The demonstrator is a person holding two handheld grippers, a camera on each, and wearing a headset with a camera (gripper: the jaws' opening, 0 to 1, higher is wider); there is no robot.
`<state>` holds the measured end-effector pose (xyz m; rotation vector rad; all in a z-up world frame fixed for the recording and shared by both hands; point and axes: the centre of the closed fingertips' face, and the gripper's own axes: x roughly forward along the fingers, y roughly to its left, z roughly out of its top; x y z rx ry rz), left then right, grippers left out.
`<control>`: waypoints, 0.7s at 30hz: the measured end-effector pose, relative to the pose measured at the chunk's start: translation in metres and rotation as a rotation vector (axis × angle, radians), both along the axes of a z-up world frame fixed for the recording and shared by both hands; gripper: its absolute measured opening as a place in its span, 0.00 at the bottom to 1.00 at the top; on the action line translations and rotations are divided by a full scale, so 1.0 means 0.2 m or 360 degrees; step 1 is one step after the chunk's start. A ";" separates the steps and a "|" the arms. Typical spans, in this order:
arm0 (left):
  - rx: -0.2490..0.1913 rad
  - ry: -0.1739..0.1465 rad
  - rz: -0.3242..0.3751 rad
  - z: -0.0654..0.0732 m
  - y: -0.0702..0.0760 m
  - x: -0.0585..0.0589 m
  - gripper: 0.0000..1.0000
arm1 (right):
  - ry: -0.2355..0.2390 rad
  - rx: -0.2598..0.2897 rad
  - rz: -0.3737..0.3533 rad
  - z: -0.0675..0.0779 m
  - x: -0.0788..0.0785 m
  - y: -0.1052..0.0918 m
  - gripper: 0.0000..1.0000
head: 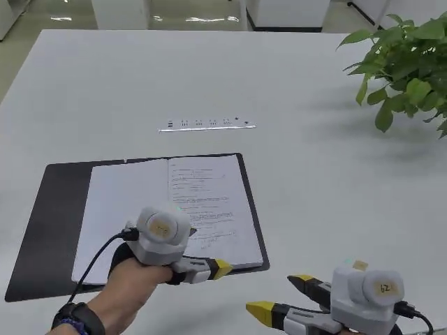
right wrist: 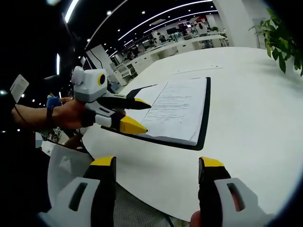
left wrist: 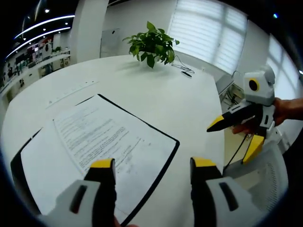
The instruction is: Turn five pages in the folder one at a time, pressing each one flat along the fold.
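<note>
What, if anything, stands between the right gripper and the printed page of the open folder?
Nothing visible. Bare table lies between the right gripper and the near edge of the folder. The left gripper hangs over the near edge of the printed page, off to one side of a straight approach.

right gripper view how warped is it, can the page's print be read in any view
Right gripper view: strong fisheye, the white table bows at its edge and the black folder curves along its border. Left gripper view: same bending; lines on the white printed page show but are illegible. Head view: undistorted, soft even light, faint shadow by the green leafy plant, print too small.
</note>
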<state>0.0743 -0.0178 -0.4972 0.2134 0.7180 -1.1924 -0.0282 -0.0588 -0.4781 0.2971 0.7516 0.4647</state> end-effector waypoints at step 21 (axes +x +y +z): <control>0.0053 -0.0118 0.0198 -0.25 -0.25 0.09 0.67 | 0.0077 -0.0023 0.0049 -0.04 -0.04 -0.03 0.69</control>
